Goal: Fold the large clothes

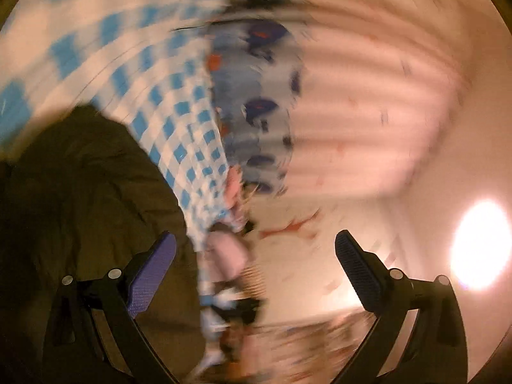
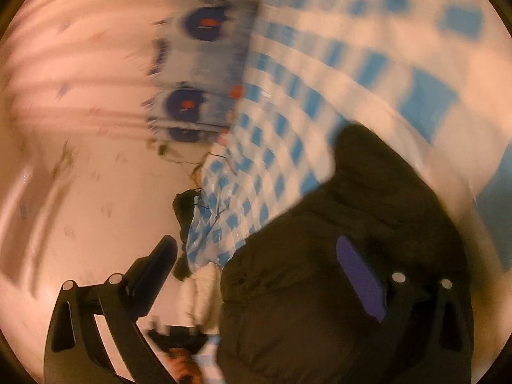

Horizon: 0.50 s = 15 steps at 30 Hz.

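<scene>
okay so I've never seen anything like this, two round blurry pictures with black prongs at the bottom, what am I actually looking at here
These are two fisheye cameras, each mounted on a hand-held two-finger gripper that a person carries; there is no robot arm. The black prongs are the fingers. One picture looks out from the left gripper, the other from the right gripper. Both stand open, with nothing pinched between the fingers. The blur comes from movement. Ahead lies a blue-and-white checked cloth covering the surface, and on it a dark, puffy garment, probably a jacket, which is the thing to be folded. Beside the cloth is a paler fabric with dark blue patches; its details are too smeared to tell.
</scene>
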{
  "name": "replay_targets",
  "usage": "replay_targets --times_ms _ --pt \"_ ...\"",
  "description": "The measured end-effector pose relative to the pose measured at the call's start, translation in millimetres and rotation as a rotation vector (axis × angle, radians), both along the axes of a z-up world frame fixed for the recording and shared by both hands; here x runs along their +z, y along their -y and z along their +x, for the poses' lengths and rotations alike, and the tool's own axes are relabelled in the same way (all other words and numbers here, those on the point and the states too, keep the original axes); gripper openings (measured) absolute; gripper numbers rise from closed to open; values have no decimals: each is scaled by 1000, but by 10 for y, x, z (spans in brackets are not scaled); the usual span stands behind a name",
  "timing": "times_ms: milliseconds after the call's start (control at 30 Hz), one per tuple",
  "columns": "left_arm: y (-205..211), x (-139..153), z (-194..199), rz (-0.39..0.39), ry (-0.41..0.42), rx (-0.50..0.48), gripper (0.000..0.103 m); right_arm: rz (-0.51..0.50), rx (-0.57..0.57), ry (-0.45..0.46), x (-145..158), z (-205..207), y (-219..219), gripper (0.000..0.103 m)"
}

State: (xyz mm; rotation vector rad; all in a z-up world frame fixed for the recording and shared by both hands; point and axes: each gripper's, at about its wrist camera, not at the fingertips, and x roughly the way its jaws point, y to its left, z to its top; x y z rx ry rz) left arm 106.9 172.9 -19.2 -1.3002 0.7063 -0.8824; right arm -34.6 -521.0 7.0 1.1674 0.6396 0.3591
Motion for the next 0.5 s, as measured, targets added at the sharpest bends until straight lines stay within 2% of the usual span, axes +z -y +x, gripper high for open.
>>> replay_targets --times_ms 67,100,200,267,300,400,500 --pt "189 326 -93 112 145 2 95 -110 -6 80 176 -149 -174 96" --pt "247 399 -116 154 181 13 95 -160 -12 104 212 -200 -273 96" --pt "550 514 109 395 210 61 95 -310 -63 101 131 -227 -509 96" --pt "717 362 297 532 164 62 95 -370 -83 77 -19 -157 -621 96" --pt "760 216 371 564 127 45 95 -385 -89 67 -91 -120 -646 96" --pt "725 -297 332 585 34 10 95 -427 -82 44 -247 55 -670 96" --pt "690 -697 102 616 53 -11 95 -530 -4 35 -276 307 -773 96"
